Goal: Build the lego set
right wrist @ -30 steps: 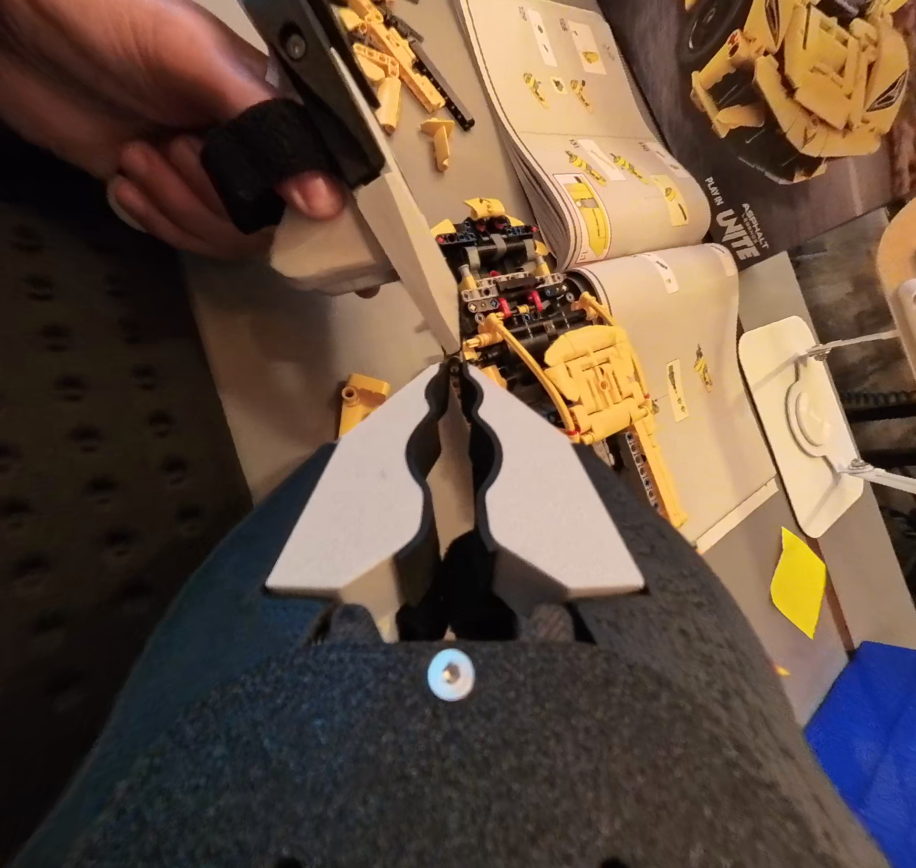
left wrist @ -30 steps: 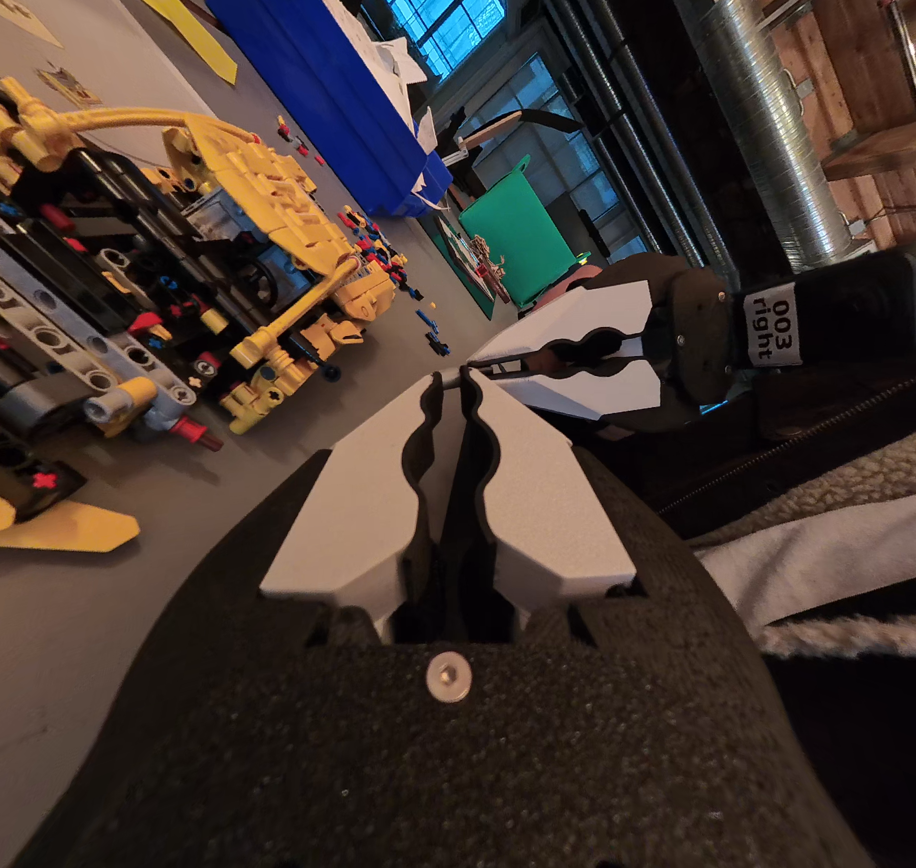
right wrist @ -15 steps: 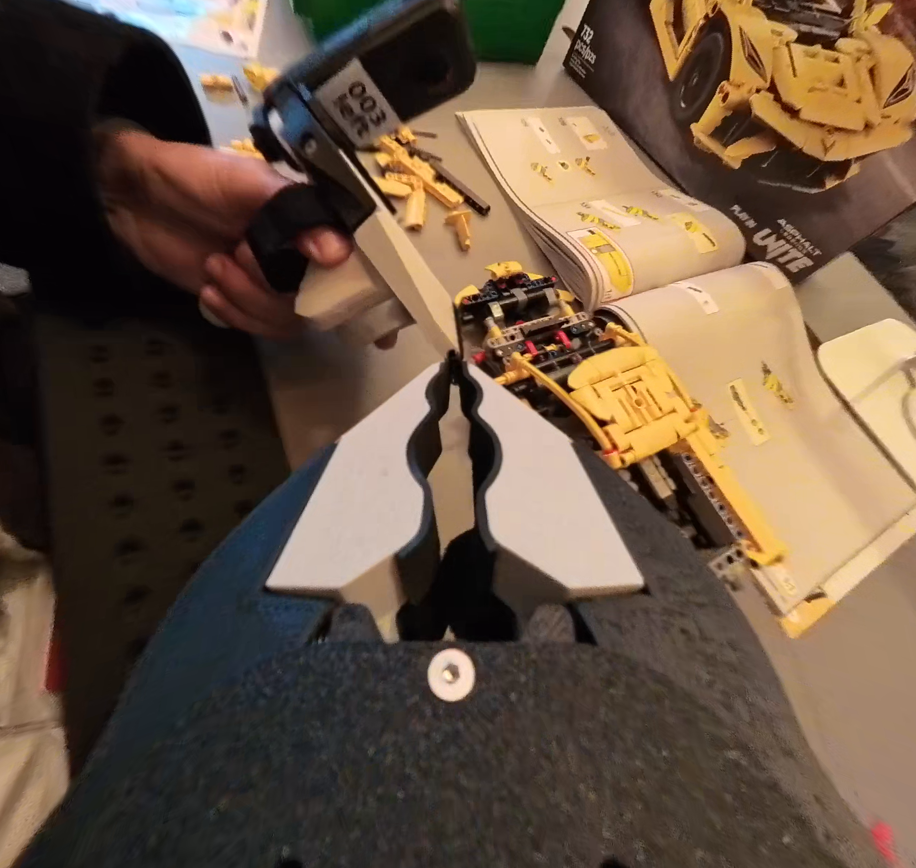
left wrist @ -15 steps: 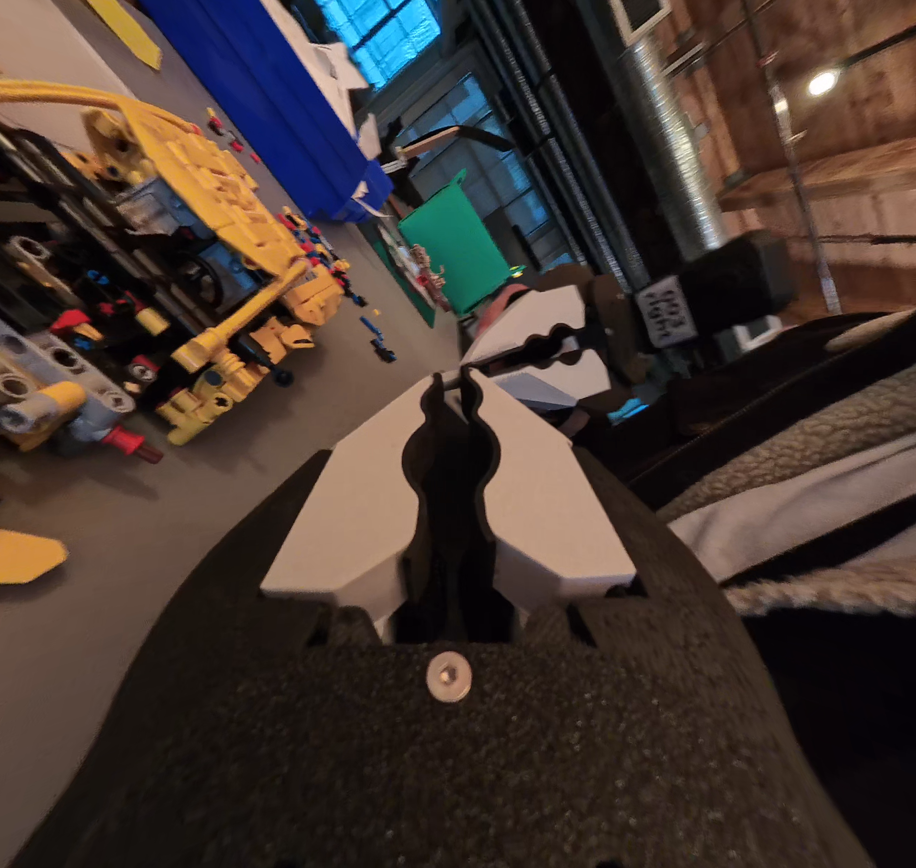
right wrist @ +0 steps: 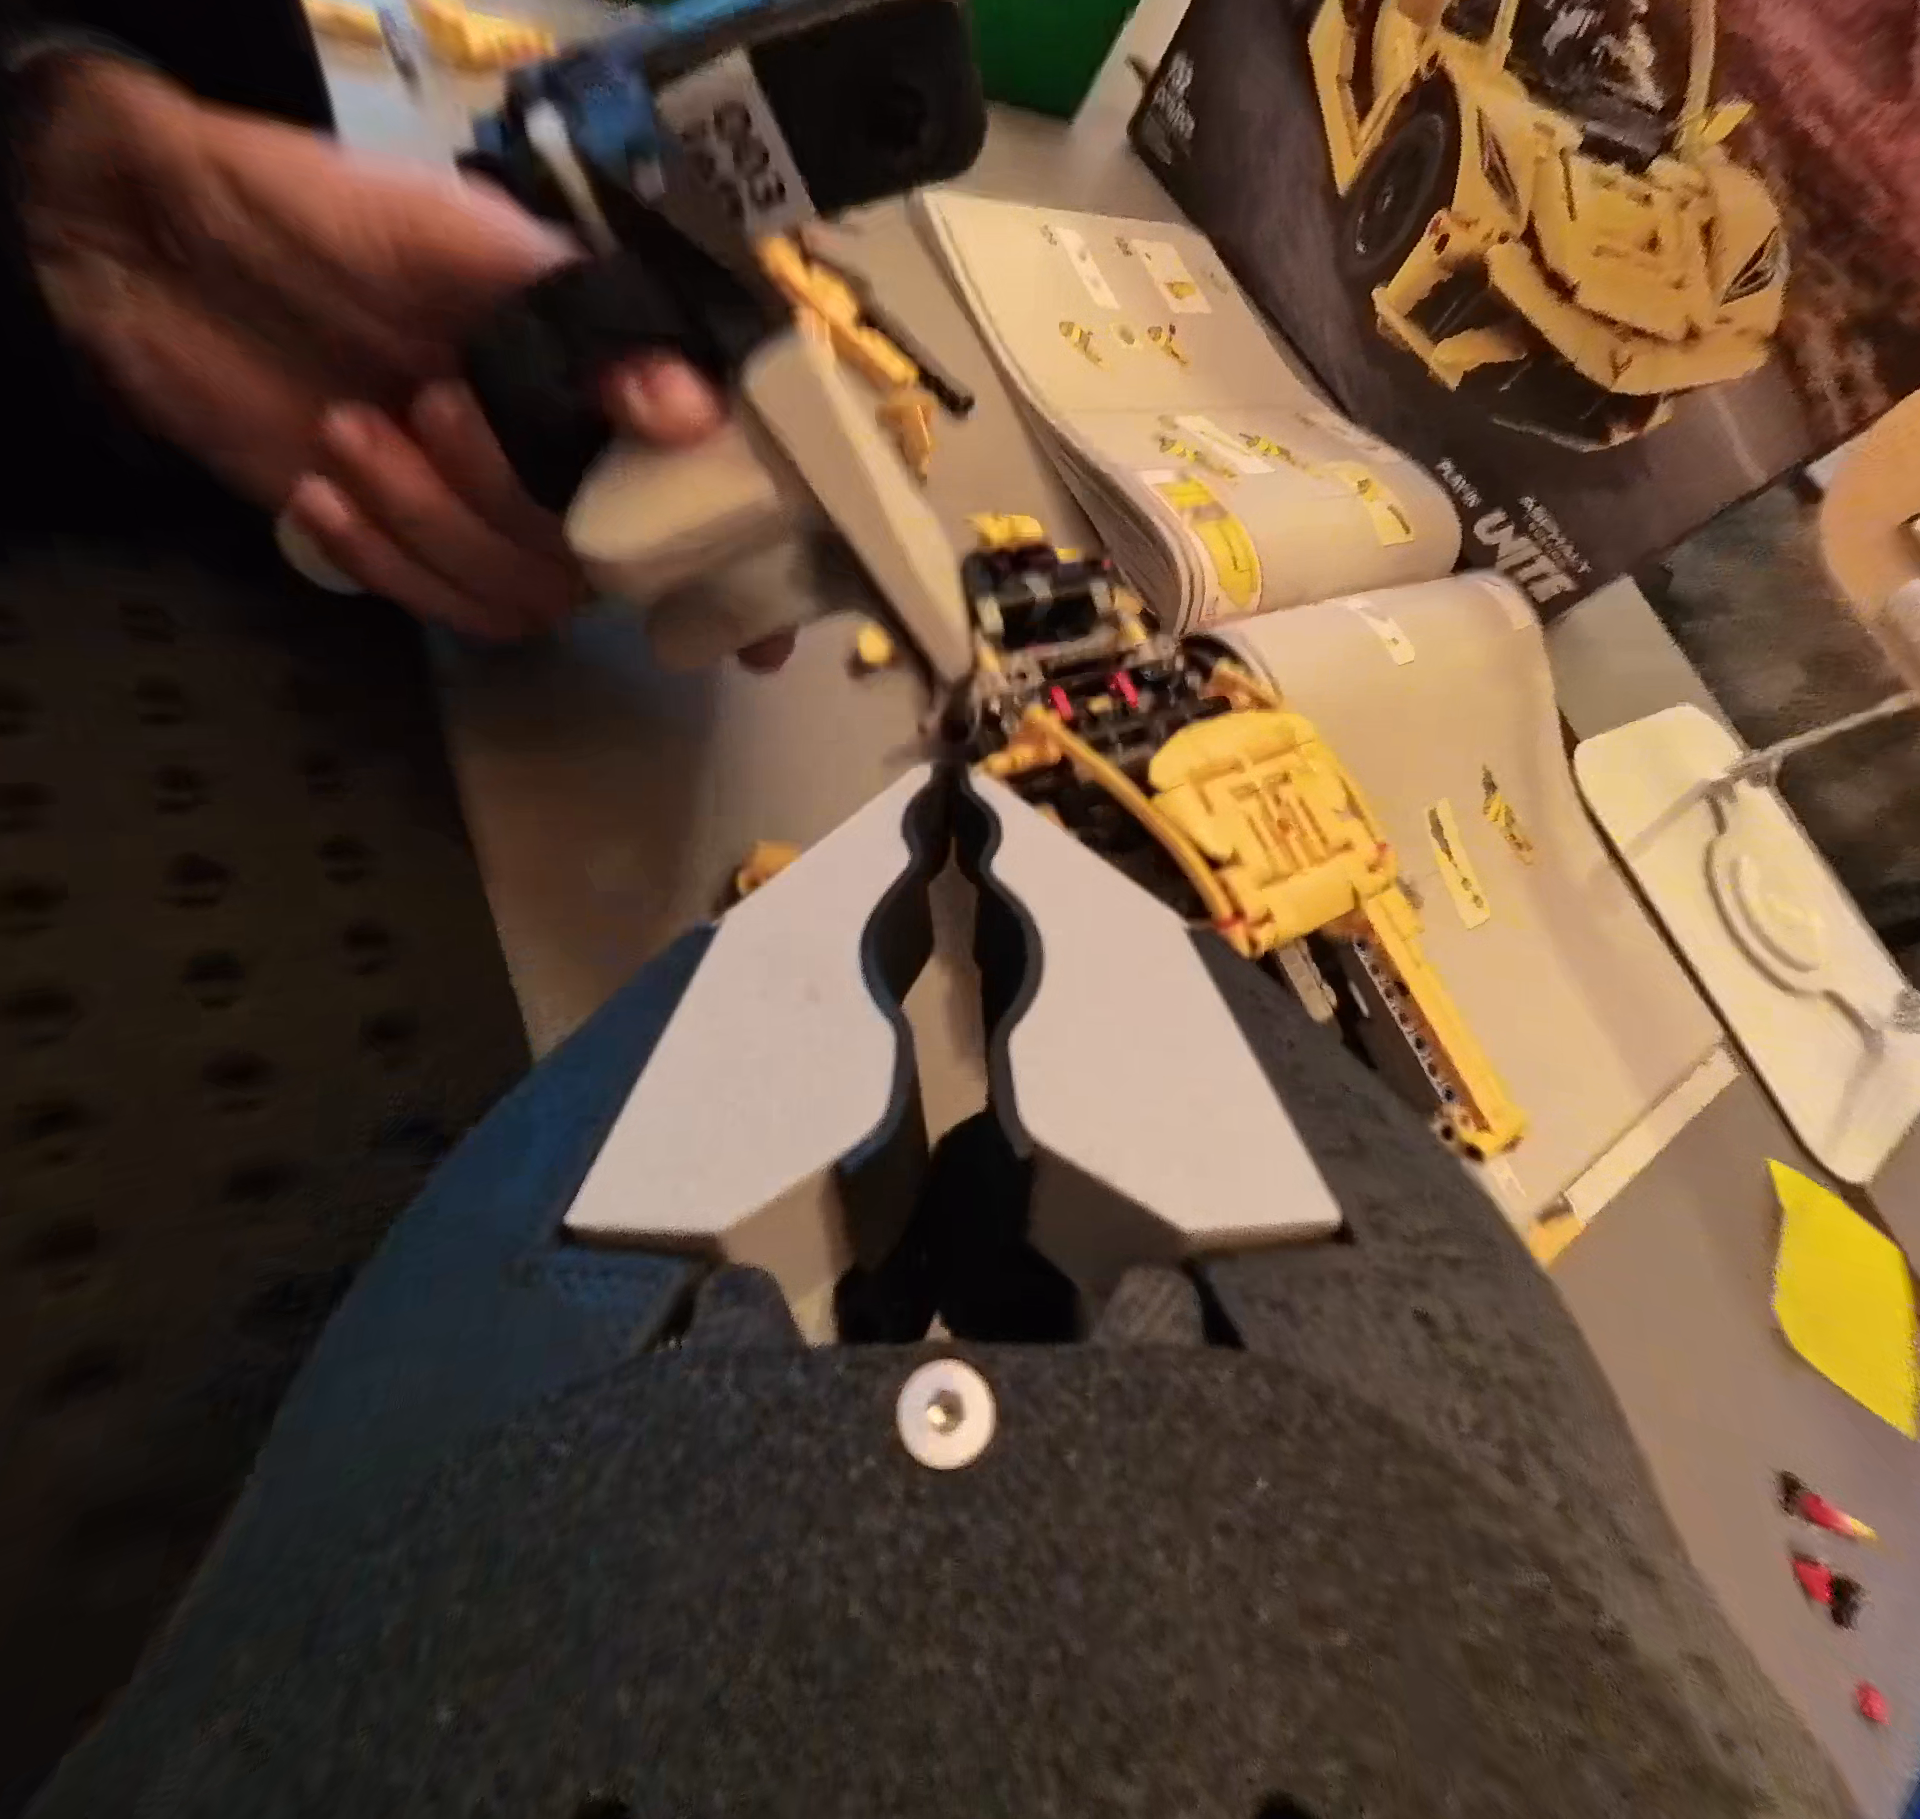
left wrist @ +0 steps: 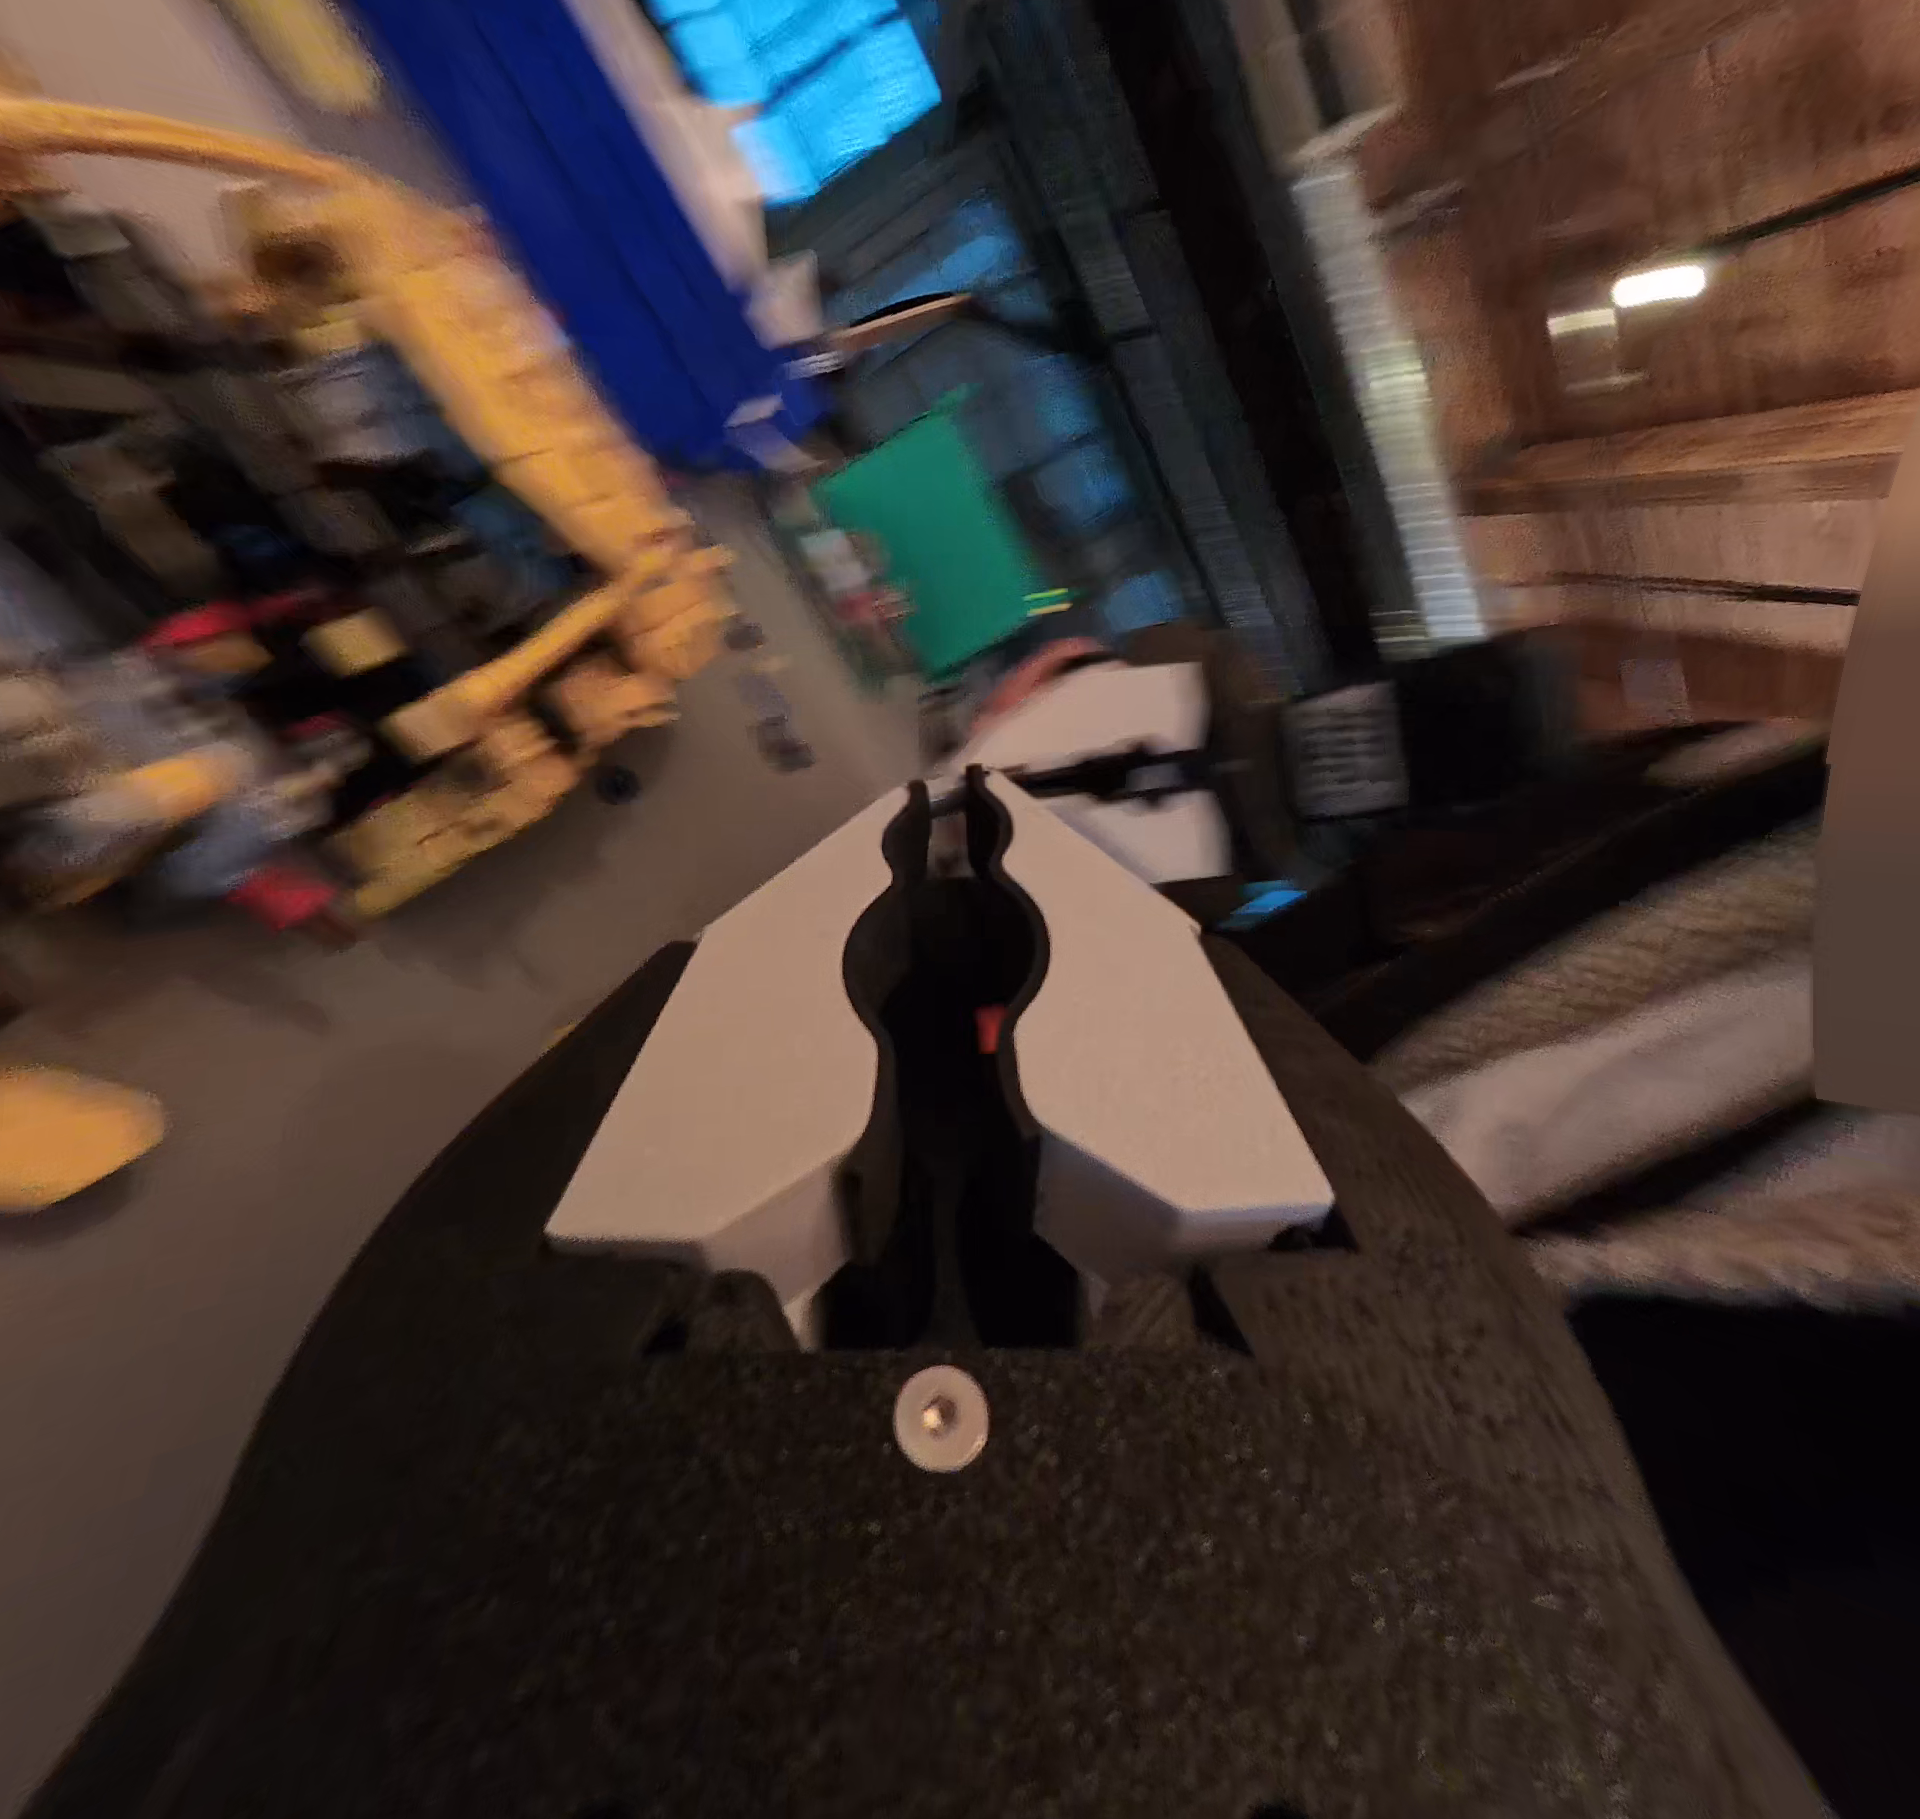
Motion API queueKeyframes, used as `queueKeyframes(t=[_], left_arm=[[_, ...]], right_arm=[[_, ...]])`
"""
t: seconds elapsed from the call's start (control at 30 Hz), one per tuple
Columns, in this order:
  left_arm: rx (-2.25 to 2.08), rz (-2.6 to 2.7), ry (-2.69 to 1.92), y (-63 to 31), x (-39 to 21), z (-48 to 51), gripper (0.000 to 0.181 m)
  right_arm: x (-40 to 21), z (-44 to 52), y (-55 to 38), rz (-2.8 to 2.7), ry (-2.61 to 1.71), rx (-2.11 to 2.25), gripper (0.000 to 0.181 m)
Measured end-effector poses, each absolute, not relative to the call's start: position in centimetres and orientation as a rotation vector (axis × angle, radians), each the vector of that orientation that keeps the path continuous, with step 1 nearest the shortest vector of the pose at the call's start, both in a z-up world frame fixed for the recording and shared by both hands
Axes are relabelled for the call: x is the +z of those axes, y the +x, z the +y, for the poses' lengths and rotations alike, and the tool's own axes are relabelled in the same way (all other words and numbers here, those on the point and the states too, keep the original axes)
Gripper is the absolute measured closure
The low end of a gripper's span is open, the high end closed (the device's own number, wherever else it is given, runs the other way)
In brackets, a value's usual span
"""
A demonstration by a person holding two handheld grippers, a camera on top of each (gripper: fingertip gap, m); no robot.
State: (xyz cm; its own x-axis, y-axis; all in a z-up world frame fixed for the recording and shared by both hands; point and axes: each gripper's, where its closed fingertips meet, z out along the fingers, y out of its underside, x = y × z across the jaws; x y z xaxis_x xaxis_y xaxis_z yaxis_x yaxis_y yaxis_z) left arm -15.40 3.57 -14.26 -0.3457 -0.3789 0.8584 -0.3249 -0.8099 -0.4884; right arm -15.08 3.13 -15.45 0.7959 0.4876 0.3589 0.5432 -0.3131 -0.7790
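hovering above the near edge of the grey table, the right gripper points toward 12 o'clock in its own view, and its jaws are almost together with only a thin slit between the tips; i cannot tell if something small is pinched there. the left gripper comes in from 10 o'clock, carried by a hand, and its tips nearly meet the right tips just at the table edge. in the left wrist view the left gripper has its jaws a little apart at the tips, with a thin dark rod-like thing across them, but the blur does not let me say if it is gripped.

the yellow and black lego car lies on the table at 1 o'clock from the right tips, very near them, and partly on the open instruction book. the set box stands at 1 o'clock, further back. loose yellow parts lie at 11 o'clock behind the left gripper. a white plate-like holder and a yellow paper are at 3 o'clock, and small red pieces at 4 o'clock.

open table surface is between the car and the near edge at 9 o'clock, and beyond the edge is dark patterned carpet.
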Motion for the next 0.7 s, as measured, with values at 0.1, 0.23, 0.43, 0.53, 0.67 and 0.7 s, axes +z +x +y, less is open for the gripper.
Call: queueKeyframes(t=[0.1, 0.23, 0.43, 0.53, 0.67, 0.7], left_arm=[[-2.377, 1.003, -1.764, -15.3, -14.1, 2.5, 0.175], [-2.221, 0.946, -1.821, -15.3, -15.0, 4.6, 0.175], [-1.965, 0.840, -1.897, -15.5, -16.5, 7.8, 0.175], [-2.003, 0.738, -1.928, -15.8, -16.7, 9.1, 0.175], [-1.997, 0.723, -1.897, -16.1, -16.3, 9.4, 0.174], [-2.001, 0.719, -1.882, -16.2, -16.1, 9.5, 0.174]], right_arm=[[-17.8, 2.9, -14.9, -0.882, -1.965, -0.207, 0.181], [-16.5, 2.0, -12.9, -0.663, -2.037, -0.017, 0.181], [-19.8, -0.6, -10.5, -0.530, -2.251, 0.223, 0.181], [-19.5, -0.3, -13.8, -0.577, -2.192, 0.328, 0.181], [-18.7, -2.4, -23.0, -0.858, -2.071, 0.747, 0.169], [-19.1, -2.9, -24.4, -0.940, -2.063, 0.770, 0.168]])
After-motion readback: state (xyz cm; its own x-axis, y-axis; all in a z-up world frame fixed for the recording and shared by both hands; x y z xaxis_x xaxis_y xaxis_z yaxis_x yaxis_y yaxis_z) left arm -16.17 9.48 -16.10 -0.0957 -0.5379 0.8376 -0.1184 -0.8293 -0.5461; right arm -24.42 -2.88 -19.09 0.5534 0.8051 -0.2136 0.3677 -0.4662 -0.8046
